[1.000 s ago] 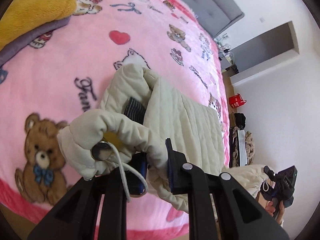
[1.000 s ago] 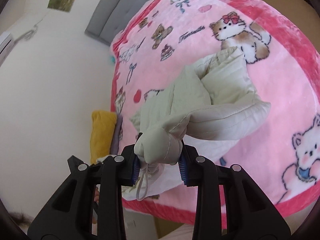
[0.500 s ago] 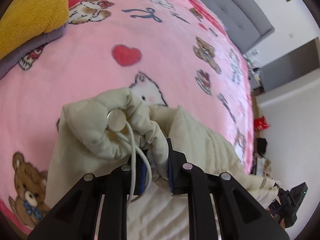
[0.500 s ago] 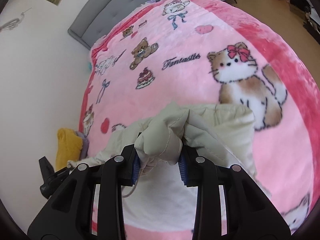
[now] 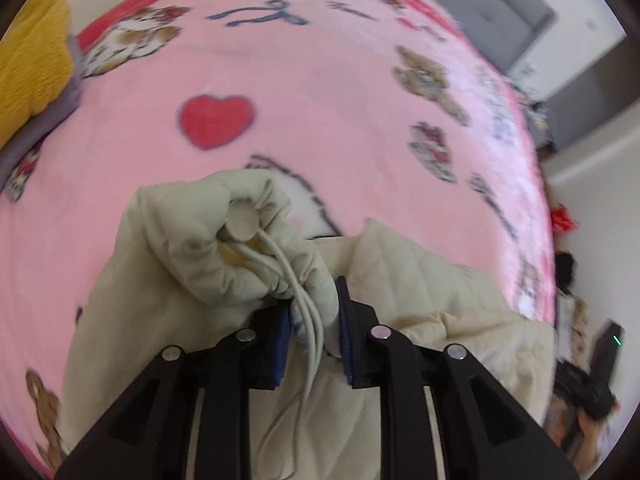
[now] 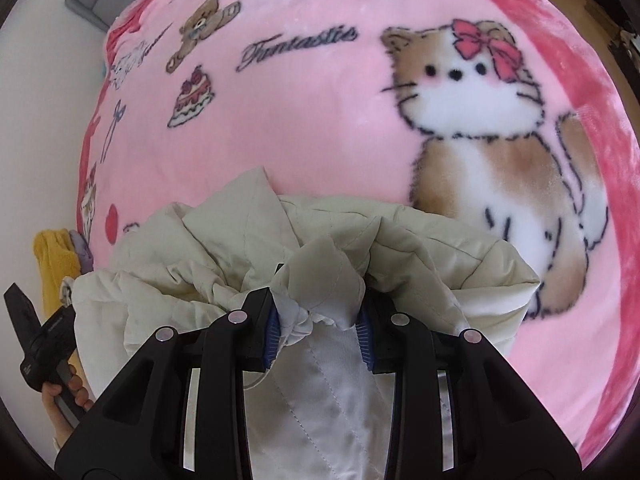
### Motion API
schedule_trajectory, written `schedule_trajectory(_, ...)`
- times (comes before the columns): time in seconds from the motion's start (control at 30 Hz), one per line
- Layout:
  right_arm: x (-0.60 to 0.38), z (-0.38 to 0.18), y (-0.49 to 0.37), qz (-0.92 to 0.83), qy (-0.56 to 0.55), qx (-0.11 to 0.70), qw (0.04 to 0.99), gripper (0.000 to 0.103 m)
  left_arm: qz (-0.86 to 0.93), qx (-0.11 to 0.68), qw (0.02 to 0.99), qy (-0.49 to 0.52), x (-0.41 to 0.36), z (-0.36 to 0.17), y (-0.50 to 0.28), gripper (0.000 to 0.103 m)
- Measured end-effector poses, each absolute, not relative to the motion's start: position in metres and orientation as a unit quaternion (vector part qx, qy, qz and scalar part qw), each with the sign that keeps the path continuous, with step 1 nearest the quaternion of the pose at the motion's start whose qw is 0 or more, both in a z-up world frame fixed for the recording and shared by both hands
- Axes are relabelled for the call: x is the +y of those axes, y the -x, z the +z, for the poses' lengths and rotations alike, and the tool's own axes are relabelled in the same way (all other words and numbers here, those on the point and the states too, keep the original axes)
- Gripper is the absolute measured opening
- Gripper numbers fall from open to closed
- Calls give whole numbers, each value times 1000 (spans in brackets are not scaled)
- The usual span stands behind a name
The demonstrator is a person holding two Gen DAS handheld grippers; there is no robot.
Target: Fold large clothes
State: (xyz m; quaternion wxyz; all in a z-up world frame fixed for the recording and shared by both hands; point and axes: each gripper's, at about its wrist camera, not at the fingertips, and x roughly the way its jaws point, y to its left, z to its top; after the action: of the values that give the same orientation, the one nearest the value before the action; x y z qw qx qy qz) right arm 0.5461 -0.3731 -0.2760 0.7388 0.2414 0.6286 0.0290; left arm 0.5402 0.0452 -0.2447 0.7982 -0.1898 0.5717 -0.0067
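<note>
Left wrist view showed the cream quilted jacket (image 5: 420, 280) lying bunched on the pink cartoon blanket (image 5: 320, 100), just below the blanket's red heart (image 5: 216, 120), with the left gripper (image 5: 312, 332) pinching a puffy hem fold, its white drawcord (image 5: 304, 300) running between jaws that had just been easing apart. Right wrist view showed the right gripper (image 6: 318, 334) clamped on another padded fold of the jacket beside the printed cat (image 6: 492, 160). A yellow towel (image 5: 28, 68) lay at the blanket's far left edge.
</note>
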Motion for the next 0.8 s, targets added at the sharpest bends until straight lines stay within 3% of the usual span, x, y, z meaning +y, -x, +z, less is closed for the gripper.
schedule_trajectory(0.33,-370,-273,-544,42,-244,629,737,30,-148,532,822,141,58,-162,-508,37)
schedule_trajectory(0.43,-373,-274,-543,44,-248,628,736,30,-157,478,860,83,51,-131,-484,79)
schedule_trajectory(0.47,-372,-274,-543,45,-246,627,737,30,-169,449,874,74,49,-119,-472,82)
schedule_trajectory(0.67,-373,-273,-542,46,-247,627,738,30,-269,412,867,73,8,-109,-444,91)
schedule_trajectory(0.8,-372,-271,-540,46,-243,623,742,30,-276,479,832,48,-51,-163,-448,91)
